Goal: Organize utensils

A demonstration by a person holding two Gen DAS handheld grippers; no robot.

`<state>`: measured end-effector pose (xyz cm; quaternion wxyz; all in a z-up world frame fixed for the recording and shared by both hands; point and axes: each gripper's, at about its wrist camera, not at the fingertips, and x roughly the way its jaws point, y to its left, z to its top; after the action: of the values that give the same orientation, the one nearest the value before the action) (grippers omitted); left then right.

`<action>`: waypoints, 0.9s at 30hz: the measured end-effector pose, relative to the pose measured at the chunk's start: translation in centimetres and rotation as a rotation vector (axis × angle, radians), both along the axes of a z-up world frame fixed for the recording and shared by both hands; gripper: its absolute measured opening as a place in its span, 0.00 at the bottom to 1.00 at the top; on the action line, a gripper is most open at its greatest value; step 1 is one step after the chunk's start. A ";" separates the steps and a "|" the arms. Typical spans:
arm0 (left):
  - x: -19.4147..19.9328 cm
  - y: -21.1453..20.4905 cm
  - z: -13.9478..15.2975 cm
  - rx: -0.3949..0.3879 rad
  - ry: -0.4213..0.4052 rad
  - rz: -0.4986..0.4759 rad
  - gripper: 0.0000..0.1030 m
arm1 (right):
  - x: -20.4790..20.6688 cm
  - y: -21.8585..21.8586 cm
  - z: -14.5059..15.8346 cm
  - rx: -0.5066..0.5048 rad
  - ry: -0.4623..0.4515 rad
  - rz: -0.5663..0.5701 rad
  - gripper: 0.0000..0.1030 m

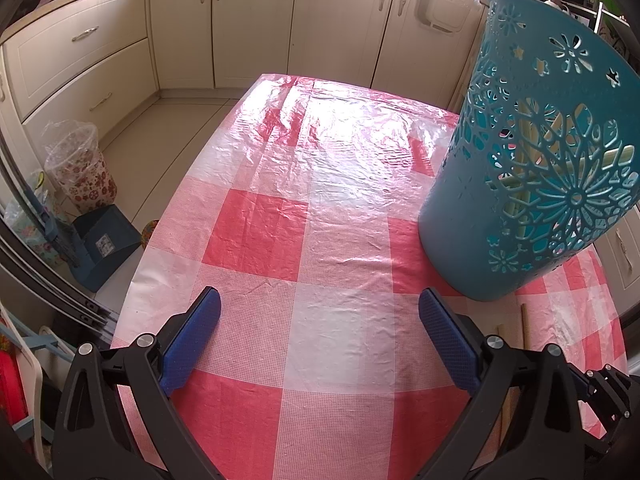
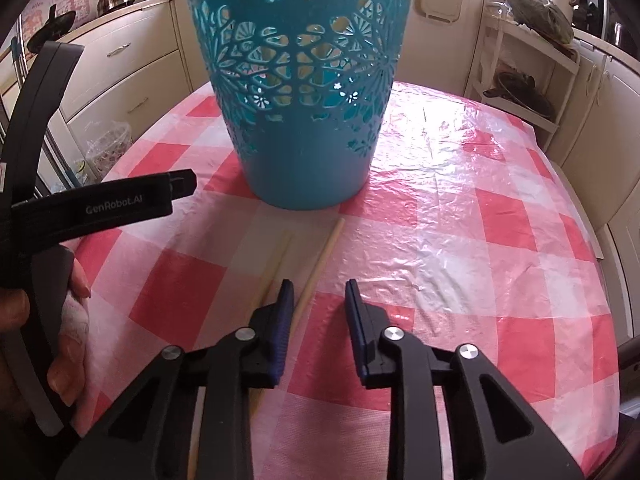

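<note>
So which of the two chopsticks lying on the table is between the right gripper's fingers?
The right-hand chopstick, whose tip reaches nearer the blue basket. It runs into the gap of the right gripper; the paler chopstick passes outside its left finger.

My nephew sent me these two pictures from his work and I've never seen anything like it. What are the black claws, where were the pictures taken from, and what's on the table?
No robot here: a person holds a two-finger gripper in each hand, each with a wide-angle camera looking along its fingers. One picture is from the left gripper, the other from the right gripper.

Both look down on a table with a red-and-white checked cloth. On it stands a teal cut-out basket with pale sticks inside, seemingly chopsticks. Two more chopsticks lie loose in front of it.

The left gripper is open and empty. The right one, partly closed, has one chopstick between its blue pads, not yet pinched.
</note>
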<state>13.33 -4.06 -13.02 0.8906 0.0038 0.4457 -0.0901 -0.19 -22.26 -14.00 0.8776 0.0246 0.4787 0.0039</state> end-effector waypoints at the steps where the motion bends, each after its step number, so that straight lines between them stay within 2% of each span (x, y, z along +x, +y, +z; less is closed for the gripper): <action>1: 0.0 0.0 0.0 0.000 0.000 0.000 0.92 | -0.3 -0.2 0.0 -0.004 -0.001 0.006 0.18; 8: 0.0 0.0 0.0 0.000 0.000 0.000 0.92 | -2.4 -3.3 0.1 0.006 0.014 0.005 0.12; 13: 0.0 0.1 0.0 0.003 0.000 0.000 0.92 | -1.9 -6.1 0.0 0.095 0.027 -0.059 0.12; 15: 0.0 0.1 0.0 0.003 0.000 0.000 0.92 | -1.5 -6.1 -0.1 0.112 0.027 -0.070 0.12; 21: 0.0 0.0 0.0 0.004 0.000 0.001 0.92 | -1.1 -4.6 -0.1 0.077 0.013 -0.037 0.12; 23: 0.0 0.0 0.0 0.005 0.000 0.001 0.92 | -1.2 -4.3 -0.1 0.057 0.012 -0.016 0.07; 27: 0.0 0.0 0.0 0.005 0.000 0.001 0.92 | -1.2 -5.0 -0.1 0.059 0.015 -0.038 0.07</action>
<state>13.37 -4.07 -13.05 0.8906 0.0055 0.4460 -0.0884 -1.34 -27.24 -14.08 0.8727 0.0594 0.4845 0.0012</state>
